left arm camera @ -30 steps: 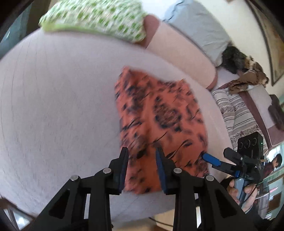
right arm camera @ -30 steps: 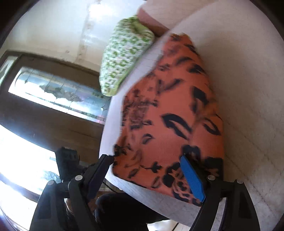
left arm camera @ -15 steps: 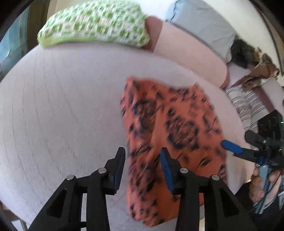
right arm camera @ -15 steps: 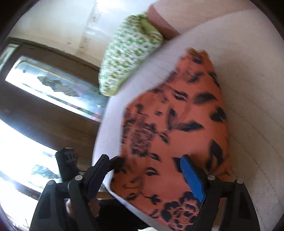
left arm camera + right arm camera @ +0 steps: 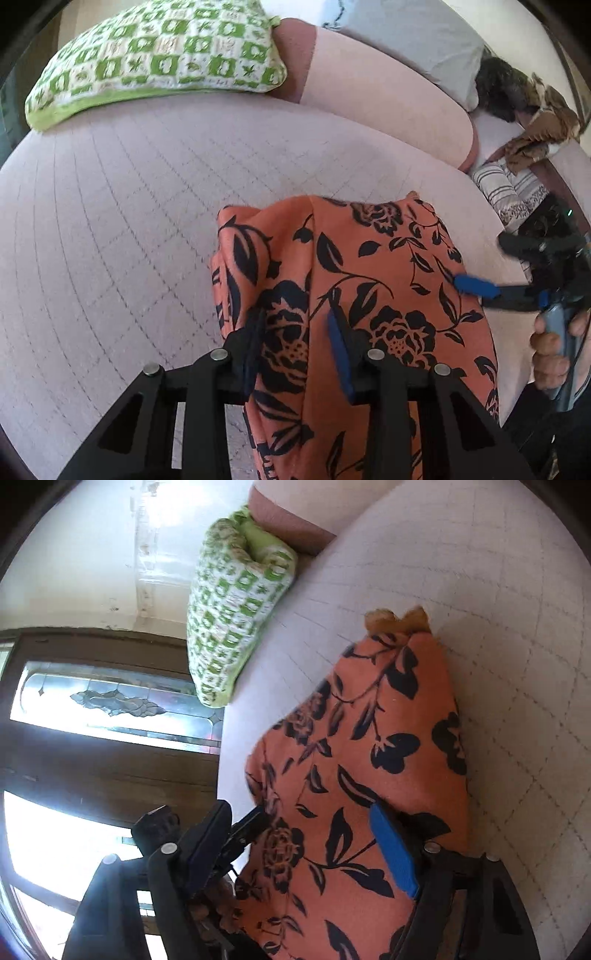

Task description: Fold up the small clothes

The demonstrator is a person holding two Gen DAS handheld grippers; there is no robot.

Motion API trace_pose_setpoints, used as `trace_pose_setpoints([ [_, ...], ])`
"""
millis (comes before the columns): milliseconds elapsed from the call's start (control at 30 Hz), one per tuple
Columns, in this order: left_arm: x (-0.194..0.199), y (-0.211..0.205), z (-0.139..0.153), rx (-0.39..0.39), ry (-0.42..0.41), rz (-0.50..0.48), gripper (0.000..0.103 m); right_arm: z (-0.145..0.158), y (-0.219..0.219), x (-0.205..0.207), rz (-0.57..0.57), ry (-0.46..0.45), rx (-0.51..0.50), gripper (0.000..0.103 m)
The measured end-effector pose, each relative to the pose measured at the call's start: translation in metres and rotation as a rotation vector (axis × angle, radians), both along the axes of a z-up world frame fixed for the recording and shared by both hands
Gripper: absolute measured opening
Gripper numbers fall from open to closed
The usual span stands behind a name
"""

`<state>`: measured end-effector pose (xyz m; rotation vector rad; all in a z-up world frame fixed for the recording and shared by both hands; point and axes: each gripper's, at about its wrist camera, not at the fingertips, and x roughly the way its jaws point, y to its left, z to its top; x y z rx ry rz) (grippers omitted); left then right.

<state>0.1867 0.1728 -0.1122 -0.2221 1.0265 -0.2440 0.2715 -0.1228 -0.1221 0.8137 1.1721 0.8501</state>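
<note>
Centrally on a pale quilted bed point(image 5: 129, 221) lies an orange cloth point(image 5: 369, 258) printed with black flowers and leaves, its near part draped toward the bed's front edge. Seen from the left wrist, the left gripper point(image 5: 295, 332) stands with its fingers spread a moderate way apart, a raised fold of the cloth sitting between them; whether the pads actually press the fabric cannot be told. At the cloth's right edge, the right gripper point(image 5: 476, 288) reaches in from the side, a blue pad touching the fabric, with the person's right hand point(image 5: 554, 350) wrapped around its handle.

From the right wrist, the right gripper point(image 5: 314, 834) shows its fingers wide apart, the blue-padded finger point(image 5: 393, 849) resting on the cloth point(image 5: 388, 757) and the dark one off the cloth's left border. The left gripper point(image 5: 243, 827) pokes in at that same border.

At the head of the bed rests a green-and-white checked pillow point(image 5: 155, 62), beside a pink bolster point(image 5: 388, 96) and a grey pillow point(image 5: 406, 37). A striped folded cloth point(image 5: 509, 188) sits off the bed's right side. A stained-glass window point(image 5: 110, 705) fills the wall behind.
</note>
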Motion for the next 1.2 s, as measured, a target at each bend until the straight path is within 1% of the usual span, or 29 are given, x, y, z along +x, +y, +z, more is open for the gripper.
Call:
trace_pose_setpoints([
  [67,0.004,0.0,-0.002,0.0,0.005,-0.006,0.036,0.011,0.003,0.007,0.004,-0.055,0.011,0.081],
  [100,0.005,0.001,-0.002,-0.004,0.003,-0.005,0.036,0.012,0.003,0.014,-0.01,-0.065,0.009,0.081],
  [167,0.008,0.002,-0.005,-0.014,0.002,0.001,0.036,-0.003,0.003,0.033,-0.04,-0.031,-0.028,0.082],
  [233,-0.002,0.003,-0.002,-0.023,0.0,0.006,0.036,-0.025,0.0,0.043,-0.067,0.037,-0.076,0.082],
  [267,-0.002,0.002,-0.002,-0.019,0.0,0.01,0.036,-0.026,-0.003,0.04,-0.083,0.042,-0.045,0.082],
  [333,-0.002,0.0,-0.001,-0.01,-0.003,0.008,0.036,-0.011,-0.007,0.029,-0.087,0.002,-0.013,0.082],
  [400,-0.003,-0.001,0.001,0.001,-0.002,0.011,0.036,0.004,-0.008,0.014,-0.058,-0.027,0.019,0.082],
  [467,-0.007,-0.004,0.004,0.018,-0.003,0.017,0.036,0.012,-0.005,-0.007,-0.024,-0.044,0.031,0.082],
  [533,-0.014,-0.009,0.009,0.046,-0.011,0.017,0.036,0.013,-0.008,-0.025,0.011,-0.038,0.041,0.082],
  [633,-0.029,-0.013,0.02,0.065,-0.031,0.007,0.037,0.012,-0.004,-0.058,0.06,-0.037,0.04,0.082],
  [733,-0.045,-0.019,0.026,0.098,-0.048,0.011,0.037,0.01,0.003,-0.081,0.079,-0.044,0.025,0.082],
  [767,-0.052,-0.023,0.027,0.123,-0.06,0.014,0.037,0.007,0.003,-0.087,0.08,-0.044,0.026,0.082],
  [867,-0.066,-0.032,0.024,0.17,-0.066,0.048,0.039,-0.011,0.007,-0.091,0.038,-0.045,-0.029,0.082],
  [900,-0.07,-0.034,0.021,0.188,-0.061,0.058,0.039,-0.015,0.007,-0.09,0.018,-0.03,-0.027,0.082],
  [967,-0.074,-0.037,0.018,0.224,-0.052,0.079,0.039,-0.008,0.005,-0.093,0.005,-0.029,-0.022,0.082],
  [1067,-0.083,-0.035,0.022,0.202,-0.063,0.103,0.041,0.014,0.003,-0.102,0.023,-0.092,-0.014,0.082],
  [1100,-0.085,-0.035,0.022,0.198,-0.065,0.111,0.042,0.015,0.004,-0.103,0.021,-0.101,-0.026,0.082],
  [1133,-0.087,-0.035,0.023,0.19,-0.068,0.116,0.043,0.011,0.004,-0.102,0.009,-0.093,-0.053,0.085],
  [1200,-0.09,-0.037,0.023,0.196,-0.068,0.113,0.044,-0.006,0.004,-0.096,0.006,-0.046,-0.06,0.086],
])
